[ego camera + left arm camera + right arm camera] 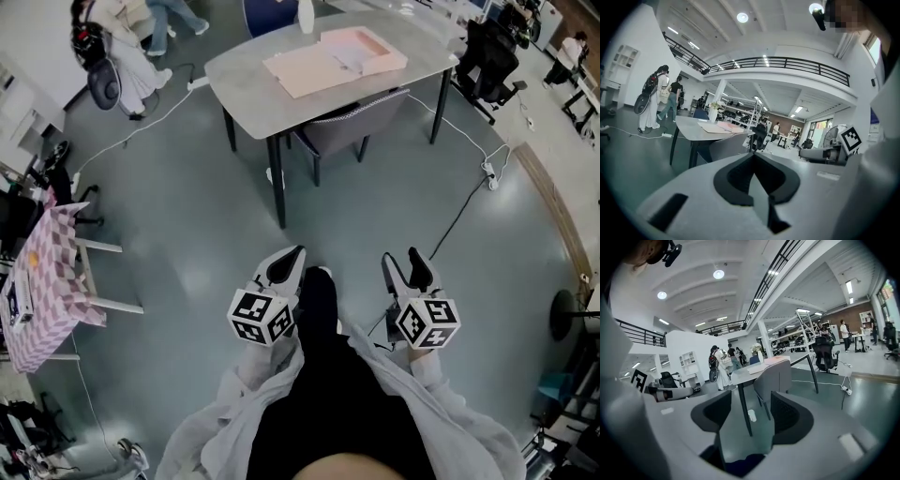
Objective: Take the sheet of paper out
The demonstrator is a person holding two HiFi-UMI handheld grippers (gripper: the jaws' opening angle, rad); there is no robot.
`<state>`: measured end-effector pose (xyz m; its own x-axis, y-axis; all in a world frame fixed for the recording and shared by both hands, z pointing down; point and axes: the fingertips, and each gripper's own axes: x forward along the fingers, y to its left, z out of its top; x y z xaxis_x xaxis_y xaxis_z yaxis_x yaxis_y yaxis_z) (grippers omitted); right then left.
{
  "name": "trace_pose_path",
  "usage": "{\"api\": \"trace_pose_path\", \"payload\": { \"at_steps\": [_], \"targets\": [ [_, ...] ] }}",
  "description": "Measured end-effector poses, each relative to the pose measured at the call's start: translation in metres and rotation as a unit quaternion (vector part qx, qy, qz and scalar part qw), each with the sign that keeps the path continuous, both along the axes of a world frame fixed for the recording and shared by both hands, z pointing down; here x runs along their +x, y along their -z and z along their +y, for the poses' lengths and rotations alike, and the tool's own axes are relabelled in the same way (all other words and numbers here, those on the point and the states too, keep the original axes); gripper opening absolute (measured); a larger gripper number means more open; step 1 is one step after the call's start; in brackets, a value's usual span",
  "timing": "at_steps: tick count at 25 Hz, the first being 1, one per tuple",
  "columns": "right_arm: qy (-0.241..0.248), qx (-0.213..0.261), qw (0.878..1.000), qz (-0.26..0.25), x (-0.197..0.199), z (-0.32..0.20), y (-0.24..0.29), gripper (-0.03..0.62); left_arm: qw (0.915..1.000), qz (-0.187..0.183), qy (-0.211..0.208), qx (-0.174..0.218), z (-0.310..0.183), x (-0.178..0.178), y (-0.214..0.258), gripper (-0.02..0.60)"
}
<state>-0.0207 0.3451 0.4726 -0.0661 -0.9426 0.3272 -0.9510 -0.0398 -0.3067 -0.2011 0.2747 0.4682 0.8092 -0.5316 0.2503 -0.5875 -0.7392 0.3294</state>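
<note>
An open pink folder [336, 58] holding pale sheets lies on the grey table [244, 70] at the far side of the floor, well ahead of both grippers. It shows small in the left gripper view as the folder [723, 126] and in the right gripper view as the folder [768, 363]. My left gripper [284, 267] hangs low near the person's legs with its jaws together and nothing between them [753, 157]. My right gripper [405, 267] is held beside it, jaws apart and empty [751, 411].
A grey chair [352, 122] is pushed under the table's near side. A white vase [306, 14] stands at the table's back edge. People [122, 47] stand far left. A checked-cloth table [47, 272] sits left, a black office chair [492, 61] right, a floor cable [464, 211].
</note>
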Motion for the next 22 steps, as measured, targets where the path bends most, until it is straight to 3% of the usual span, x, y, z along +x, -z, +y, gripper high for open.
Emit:
{"api": "trace_pose_path", "payload": {
  "at_steps": [10,22],
  "targets": [
    [-0.019,-0.007,1.0,-0.008,0.032,-0.013,-0.01,0.256,0.9999,-0.015,-0.004,-0.002,-0.029,0.029,-0.01,-0.003],
    [-0.037,-0.004,0.999,-0.006,0.084,-0.102,0.003,0.256,0.9998,-0.012,-0.015,0.001,-0.13,0.083,0.003,-0.002]
  ]
}}
